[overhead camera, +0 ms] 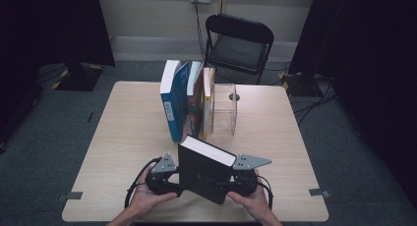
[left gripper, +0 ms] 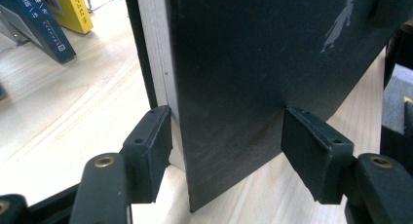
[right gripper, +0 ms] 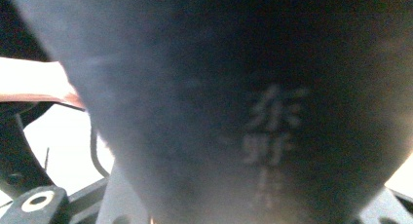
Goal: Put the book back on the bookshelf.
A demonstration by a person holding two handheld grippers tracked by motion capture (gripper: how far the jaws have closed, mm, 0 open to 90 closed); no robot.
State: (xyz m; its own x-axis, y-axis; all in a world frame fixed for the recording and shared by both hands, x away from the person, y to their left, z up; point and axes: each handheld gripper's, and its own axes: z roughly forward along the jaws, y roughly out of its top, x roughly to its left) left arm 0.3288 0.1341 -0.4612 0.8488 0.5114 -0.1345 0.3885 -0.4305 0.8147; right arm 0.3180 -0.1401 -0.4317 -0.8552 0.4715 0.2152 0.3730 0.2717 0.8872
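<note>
We see one black book (overhead camera: 204, 172) standing tilted on the surface (overhead camera: 123, 132), between the two hand-held grippers and at the near edge. The left hand-held gripper (overhead camera: 178, 189) sits at the book's left lower edge, the right hand-held gripper (overhead camera: 222, 186) at its right lower edge, spine side.

In the left gripper view the black book (left gripper: 253, 73) stands between the two pads of the left hand-held gripper (left gripper: 226, 146). The left pad (left gripper: 146, 156) lies against the page edges, while the right pad (left gripper: 311, 160) meets the cover near its lower corner; we cannot tell whether they press, so we cannot say that this hand-held gripper is clamped. The book's top and far side are cut off here.

In the right gripper view the black book (right gripper: 234, 97) is very close and blurred; faint pale characters on it are hard to read. The pads are hidden by the dark cover, so we cannot tell the state of the right hand-held gripper from this view, and in the high view its jaws are covered by the book.

Beyond the grippers, farther from the person, we count three books (overhead camera: 189, 100) standing upright in a row, with one clear box (overhead camera: 225, 113) touching their right side. One folding chair (overhead camera: 238, 44) stands behind the surface. Two hands (overhead camera: 147, 199) hold the grippers; the forearms are cut off at the bottom.
</note>
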